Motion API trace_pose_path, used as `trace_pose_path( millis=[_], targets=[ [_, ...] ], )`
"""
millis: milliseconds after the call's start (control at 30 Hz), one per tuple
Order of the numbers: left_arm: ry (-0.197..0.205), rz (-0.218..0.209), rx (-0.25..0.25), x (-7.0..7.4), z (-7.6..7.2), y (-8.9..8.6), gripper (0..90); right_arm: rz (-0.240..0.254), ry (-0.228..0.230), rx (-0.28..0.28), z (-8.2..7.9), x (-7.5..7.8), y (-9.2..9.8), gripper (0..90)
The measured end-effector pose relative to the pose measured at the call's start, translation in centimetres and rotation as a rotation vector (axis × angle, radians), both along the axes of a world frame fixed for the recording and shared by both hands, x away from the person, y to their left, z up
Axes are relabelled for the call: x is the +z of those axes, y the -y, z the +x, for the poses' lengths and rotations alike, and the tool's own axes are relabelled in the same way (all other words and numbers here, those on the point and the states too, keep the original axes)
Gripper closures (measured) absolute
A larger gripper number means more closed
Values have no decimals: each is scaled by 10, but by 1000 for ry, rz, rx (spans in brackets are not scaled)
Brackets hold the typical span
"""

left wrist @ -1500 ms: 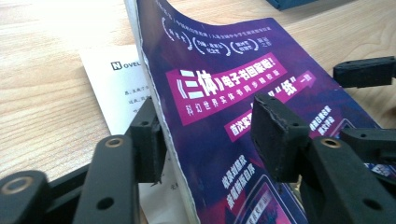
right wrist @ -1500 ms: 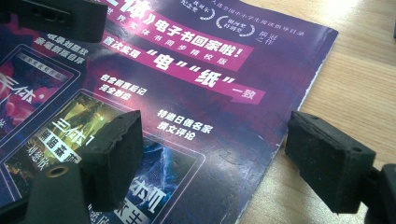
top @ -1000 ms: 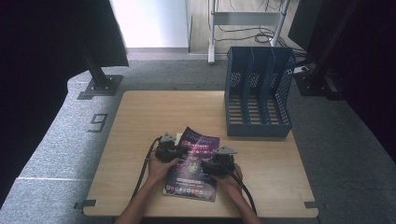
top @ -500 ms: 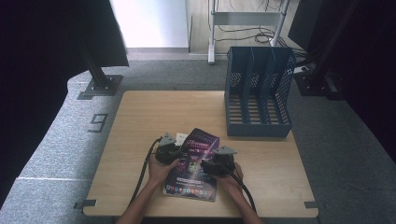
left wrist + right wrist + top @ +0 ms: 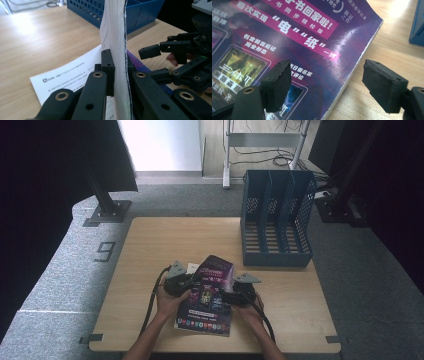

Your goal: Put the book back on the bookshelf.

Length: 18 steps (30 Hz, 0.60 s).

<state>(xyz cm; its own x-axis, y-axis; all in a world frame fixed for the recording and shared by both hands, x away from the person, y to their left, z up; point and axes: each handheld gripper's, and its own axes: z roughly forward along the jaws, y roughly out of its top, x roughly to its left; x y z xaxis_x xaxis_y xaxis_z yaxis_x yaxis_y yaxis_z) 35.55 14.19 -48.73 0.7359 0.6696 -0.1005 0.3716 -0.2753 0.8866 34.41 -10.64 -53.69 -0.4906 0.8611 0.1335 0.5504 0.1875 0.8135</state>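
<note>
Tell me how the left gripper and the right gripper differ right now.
The left gripper is shut on the purple book's page edge, lifting that side; the right gripper is open, its jaws apart over the cover and holding nothing. The left one sits at the book's left edge, the right one at its right edge. Both have black jaws and trailing cables.

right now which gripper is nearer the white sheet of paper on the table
Left. The left gripper, clamped on the book, sits right above the sheet; the right gripper is across the book.

Wooden table (image 5: 150, 245) bears a blue file rack (image 5: 276, 222), purple book (image 5: 207, 300), white sheet (image 5: 67, 75)
</note>
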Motion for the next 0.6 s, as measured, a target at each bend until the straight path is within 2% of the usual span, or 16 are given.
trace_pose_path(
  millis=[67, 267, 600],
  targets=[
    [13, 5, -5, 4, -2, 1, 861, -6, 12, 16, -1, 4, 0, 218],
    [43, 5, -28, 14, -7, 0, 861, 19, 26, 28, -2, 10, 1, 209],
    [75, -19, -44, 21, -17, -1, 860, 54, 48, 72, -3, 18, 4, 171]
  ],
)
